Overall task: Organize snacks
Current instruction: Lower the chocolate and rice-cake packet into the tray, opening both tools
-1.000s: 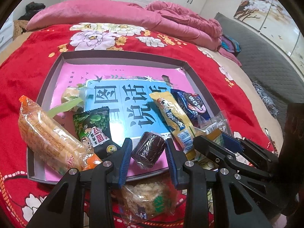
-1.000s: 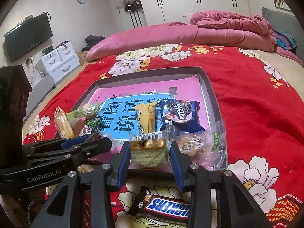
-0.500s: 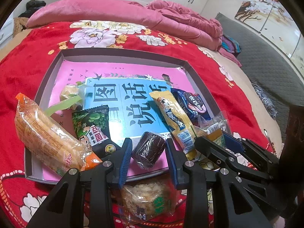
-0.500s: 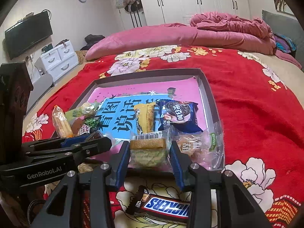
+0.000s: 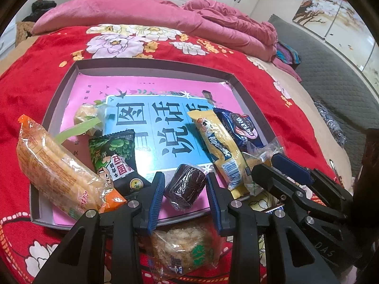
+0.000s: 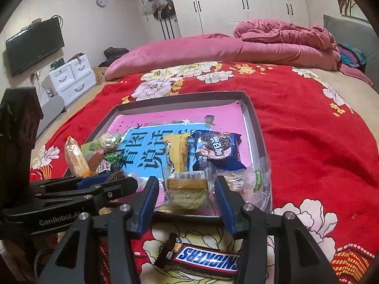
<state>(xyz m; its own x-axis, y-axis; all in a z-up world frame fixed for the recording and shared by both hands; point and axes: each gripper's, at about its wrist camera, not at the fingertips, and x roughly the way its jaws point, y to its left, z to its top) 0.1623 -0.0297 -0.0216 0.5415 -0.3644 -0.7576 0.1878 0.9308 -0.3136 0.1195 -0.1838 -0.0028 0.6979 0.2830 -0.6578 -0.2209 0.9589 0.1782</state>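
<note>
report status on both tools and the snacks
Left tool shut on dark brown cake. Right tool jaws just opening, greenish pastry loose between them at tray rim. Snickers bar and rice cracker pack outside tray.

Upper left of the right wrist view, we see a black television (image 6: 35, 47) on the wall, a round clock (image 6: 101, 1) higher up, and white drawers (image 6: 71, 80) beneath. White wardrobes (image 6: 236, 4) fill the top. A crumpled pink quilt (image 6: 279, 37) lies behind the red floral blanket (image 6: 308, 123). A flowering-tree painting (image 5: 331, 16) hangs upper right of the left wrist view.
</note>
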